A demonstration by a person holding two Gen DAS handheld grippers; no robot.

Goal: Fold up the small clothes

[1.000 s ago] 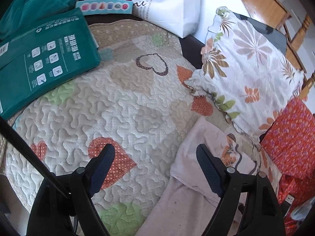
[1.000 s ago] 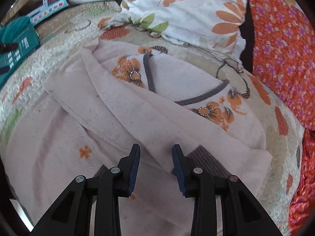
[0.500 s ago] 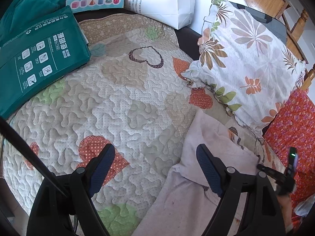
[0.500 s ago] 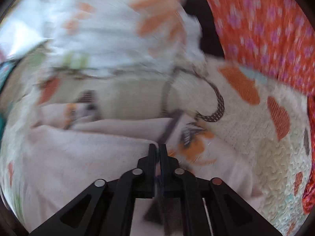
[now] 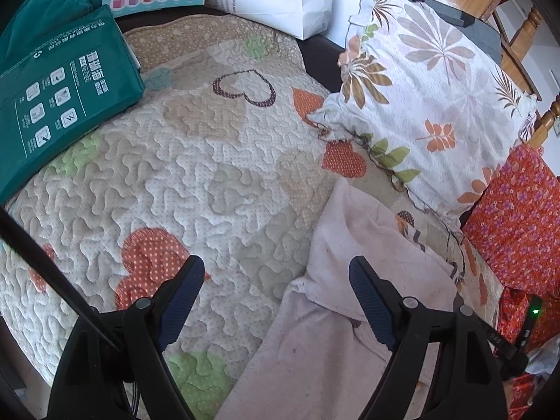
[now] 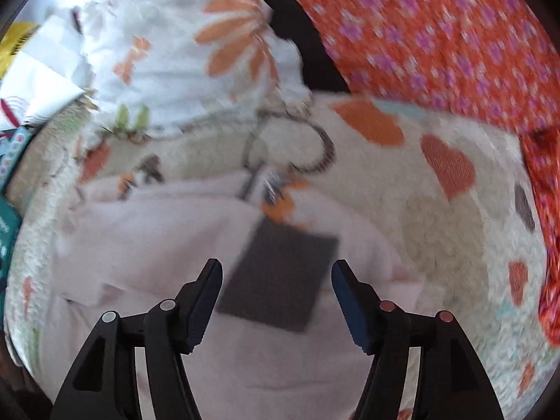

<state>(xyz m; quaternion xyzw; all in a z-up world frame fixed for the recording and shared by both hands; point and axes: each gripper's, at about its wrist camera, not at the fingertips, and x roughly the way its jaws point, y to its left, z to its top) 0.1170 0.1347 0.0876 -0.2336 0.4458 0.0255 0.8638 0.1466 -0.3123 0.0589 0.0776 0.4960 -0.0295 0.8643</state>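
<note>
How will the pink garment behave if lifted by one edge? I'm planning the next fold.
The pink garment probably hangs limp: it already lies in soft creases and overlapping layers on the quilt. It looks thin, so likely light. Its dark grey cuff seems thicker and may hold its shape slightly better.

A soft matt pink garment (image 5: pixel 353 266) lies on a stitched, dimpled cloth quilt (image 5: pixel 196 175).

A pale pink garment (image 6: pixel 147 241) with orange flowers and a grey patch lies partly folded on the quilt (image 6: pixel 437 217).
</note>
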